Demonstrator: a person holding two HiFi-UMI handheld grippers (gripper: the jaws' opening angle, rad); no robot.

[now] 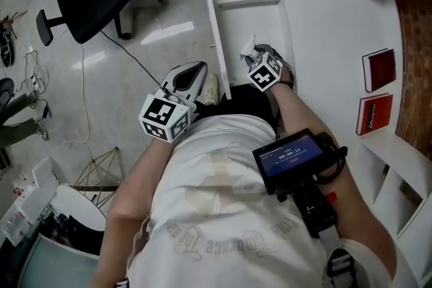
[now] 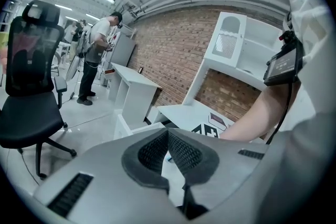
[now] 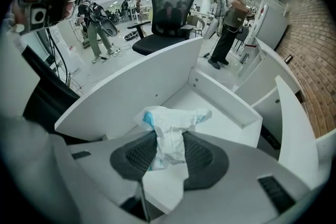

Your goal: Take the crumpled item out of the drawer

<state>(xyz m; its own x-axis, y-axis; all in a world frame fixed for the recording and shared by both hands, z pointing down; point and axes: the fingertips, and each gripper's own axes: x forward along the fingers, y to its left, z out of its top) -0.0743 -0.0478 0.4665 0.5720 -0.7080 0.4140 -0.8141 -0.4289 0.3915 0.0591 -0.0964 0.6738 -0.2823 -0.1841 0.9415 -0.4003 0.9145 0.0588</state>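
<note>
**Head view:** The person is standing over the open white drawer (image 1: 244,13), which is pulled out from the desk (image 1: 331,30). The right gripper (image 1: 255,56) is pointing steeply down over the drawer's near end. The crumpled item (image 1: 248,48), a white wad, is showing just at its tip. The left gripper (image 1: 196,71) is hanging outside the drawer, beside its front panel, and is carrying nothing.

**Left gripper view:** The left gripper (image 2: 168,135) is looking out across the room toward the brick wall. Its dark pads are meeting at the tips, with only floor and furniture showing through the slit below, so its jaws are together and bare.

**Right gripper view:** The right gripper (image 3: 169,152) is clamping on the crumpled item (image 3: 170,122), a white wrapper with blue print. A narrow waist of it is pinched between the pads. The bunched top is sticking out ahead of the jaws and a loose flap is hanging back behind them. The drawer floor (image 3: 231,113) is lying below it, apart from the wad, so the item is probably clear of the bottom but not yet outside the drawer.

**Risk:** The hold is on thin, slack material. A quick swing could make it slide or tear free and fall back in. The protruding top could also be snagging on the front panel (image 3: 131,89) if it is carried out low over that edge.
</note>
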